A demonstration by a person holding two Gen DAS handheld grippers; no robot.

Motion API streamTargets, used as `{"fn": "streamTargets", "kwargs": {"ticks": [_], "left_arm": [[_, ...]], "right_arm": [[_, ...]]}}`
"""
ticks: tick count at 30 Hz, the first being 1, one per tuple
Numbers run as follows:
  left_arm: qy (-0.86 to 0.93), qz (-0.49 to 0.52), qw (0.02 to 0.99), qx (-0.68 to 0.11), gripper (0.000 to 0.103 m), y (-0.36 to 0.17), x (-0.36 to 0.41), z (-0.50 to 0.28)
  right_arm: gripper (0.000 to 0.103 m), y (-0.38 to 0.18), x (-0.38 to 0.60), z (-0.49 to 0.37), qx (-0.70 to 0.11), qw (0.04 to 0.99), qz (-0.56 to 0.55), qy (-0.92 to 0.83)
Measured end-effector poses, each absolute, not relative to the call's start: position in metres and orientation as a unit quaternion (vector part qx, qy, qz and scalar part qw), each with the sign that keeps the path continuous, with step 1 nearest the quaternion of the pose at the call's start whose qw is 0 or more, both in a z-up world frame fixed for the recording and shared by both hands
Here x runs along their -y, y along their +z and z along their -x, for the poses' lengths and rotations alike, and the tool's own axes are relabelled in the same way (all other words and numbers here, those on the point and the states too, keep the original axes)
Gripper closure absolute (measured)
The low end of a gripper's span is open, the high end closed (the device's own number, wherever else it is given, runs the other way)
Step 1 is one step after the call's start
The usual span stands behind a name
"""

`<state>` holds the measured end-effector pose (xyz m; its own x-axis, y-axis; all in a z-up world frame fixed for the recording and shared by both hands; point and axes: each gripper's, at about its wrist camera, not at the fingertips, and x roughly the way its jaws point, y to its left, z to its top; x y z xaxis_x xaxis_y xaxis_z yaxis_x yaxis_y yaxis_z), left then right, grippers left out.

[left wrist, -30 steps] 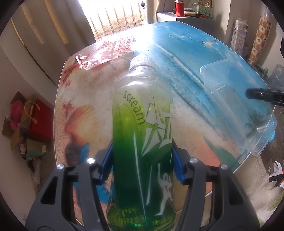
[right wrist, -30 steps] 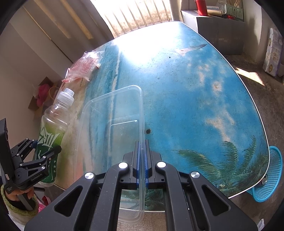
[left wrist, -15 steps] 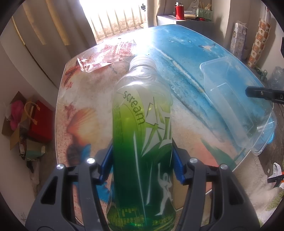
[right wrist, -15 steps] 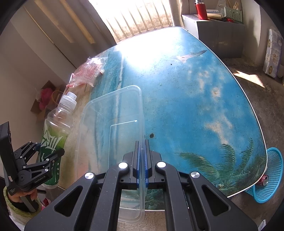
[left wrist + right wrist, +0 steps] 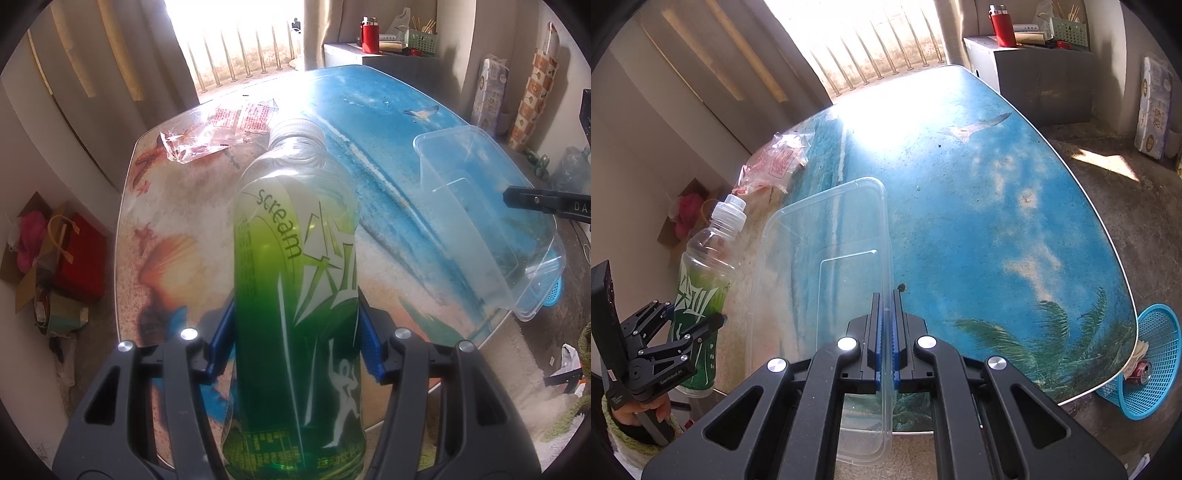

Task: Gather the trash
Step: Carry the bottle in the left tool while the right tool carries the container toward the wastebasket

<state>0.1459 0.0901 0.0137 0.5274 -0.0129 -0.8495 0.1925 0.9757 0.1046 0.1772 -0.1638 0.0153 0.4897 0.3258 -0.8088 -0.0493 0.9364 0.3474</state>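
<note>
Left wrist: left gripper (image 5: pixel 295 341) clamped on bottle (image 5: pixel 295 258) mid-body, 6 o'clock. Judged light, slick, crushable; label band grips best. Right gripper (image 5: pixel 885 343) pinches tub (image 5: pixel 827 236) rim; thin, flexible.

The left gripper (image 5: pixel 295 339) points steeply down, its blue pads (image 5: pixel 221 339) pressed against either side of a bottle, a bare hand (image 5: pixel 646 410) in a knitted cuff gripping its handle. The right gripper (image 5: pixel 885 339) tilts down likewise, jaws nearly together, pinching a thin container wall.
</note>
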Motion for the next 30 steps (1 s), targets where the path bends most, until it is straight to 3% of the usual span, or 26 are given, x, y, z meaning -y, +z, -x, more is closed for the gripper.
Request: {"fn": "streamTargets", "kwargs": {"ticks": [30], "left_arm": [[-0.115,-0.102,0.891,-0.426,0.048,0.058,-0.030,-0.122]], "right_arm": [[0.099,0.039,0.241,-0.118,-0.434,0.877,-0.198,0.069]]}}
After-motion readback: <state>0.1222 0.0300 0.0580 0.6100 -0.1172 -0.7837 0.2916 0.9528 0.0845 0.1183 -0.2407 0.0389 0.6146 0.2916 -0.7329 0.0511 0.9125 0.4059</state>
